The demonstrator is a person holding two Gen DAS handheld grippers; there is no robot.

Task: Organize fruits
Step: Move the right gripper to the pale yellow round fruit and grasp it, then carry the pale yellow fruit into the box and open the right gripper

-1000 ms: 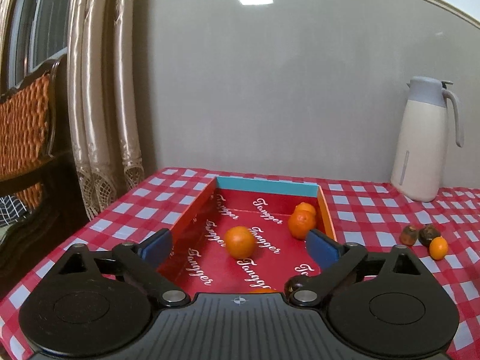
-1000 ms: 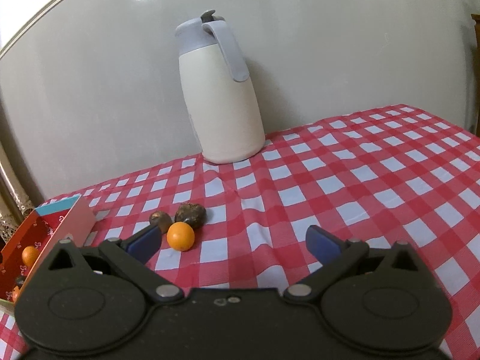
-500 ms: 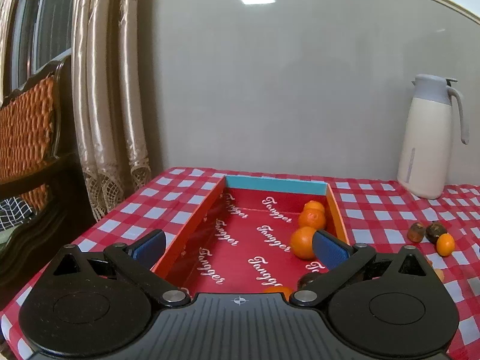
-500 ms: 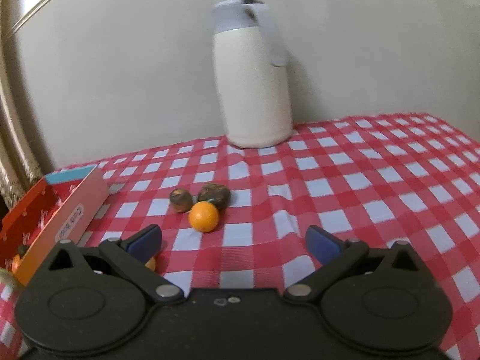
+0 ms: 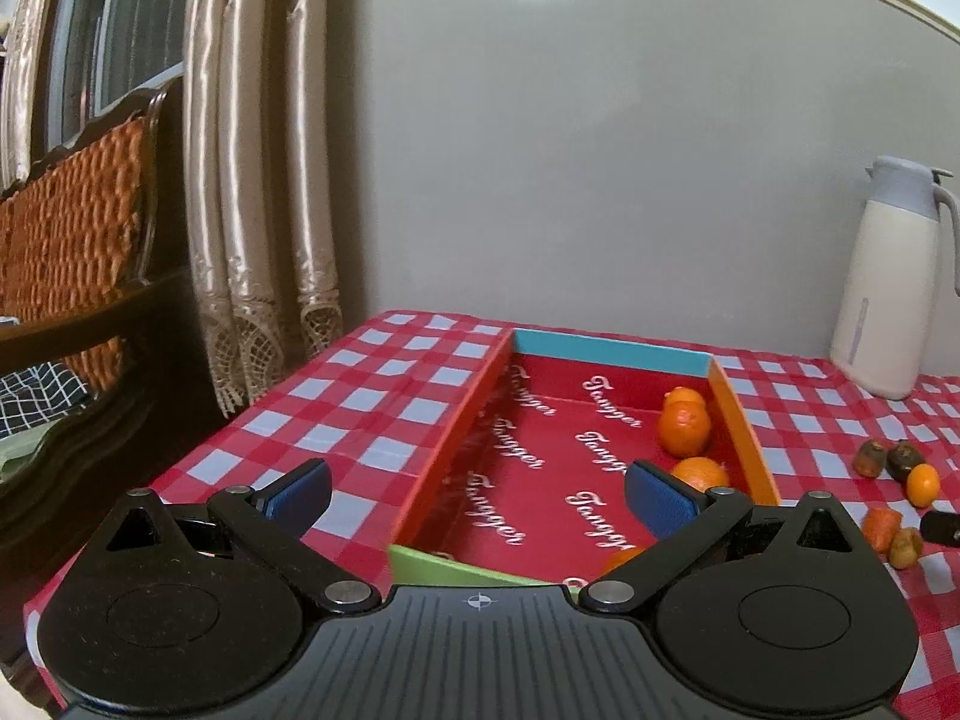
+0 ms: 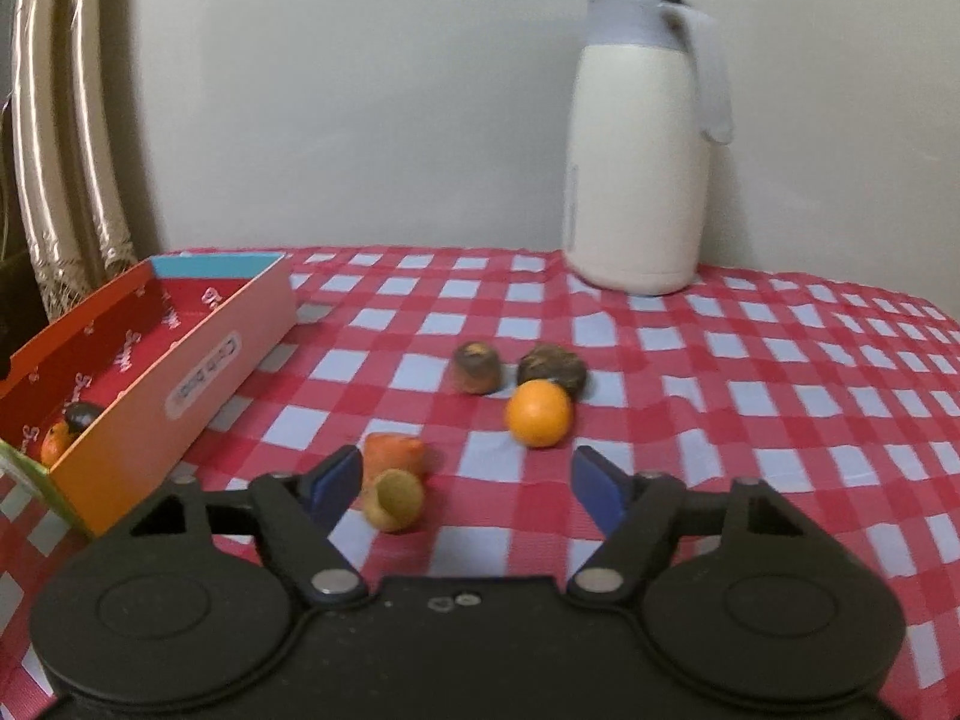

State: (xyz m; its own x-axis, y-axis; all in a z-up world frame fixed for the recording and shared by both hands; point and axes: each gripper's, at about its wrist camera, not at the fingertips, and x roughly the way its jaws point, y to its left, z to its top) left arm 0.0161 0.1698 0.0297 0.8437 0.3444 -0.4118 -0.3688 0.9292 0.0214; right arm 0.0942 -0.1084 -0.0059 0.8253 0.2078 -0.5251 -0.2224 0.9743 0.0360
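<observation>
**Presently: loose fruit on the cloth, pick-up step in hand**

Item 1, nearest: right gripper (image 6: 467,483), black with blue pads, jaws part-open and just been closing, nothing pressed between them. A tan round-ended fruit piece (image 6: 396,499) lies just inside its left pad, touching an orange-red stubby piece (image 6: 393,453) behind it.

Item 2: left gripper (image 5: 477,489), jaws at full spread and empty, poised over the near end of the red printed cardboard box (image 5: 743,450).

Item 3: small round orange fruit (image 6: 538,413) on the red-and-white checked tablecloth (image 6: 780,396), touching a dark wrinkled fruit (image 6: 552,365); a brown cup-shaped fruit (image 6: 476,366) sits just beside.

Item 4: three oranges (image 5: 684,431) bunched along the box's right wall (a fourth shows partly at the near end).

Item 5, farthest: cream insulated jug (image 6: 639,162), by the wall.

Judgement: the right gripper is lining up on the loose pieces; the next move calls for centring one between the pads before closing fully, then carrying it to the box.
</observation>
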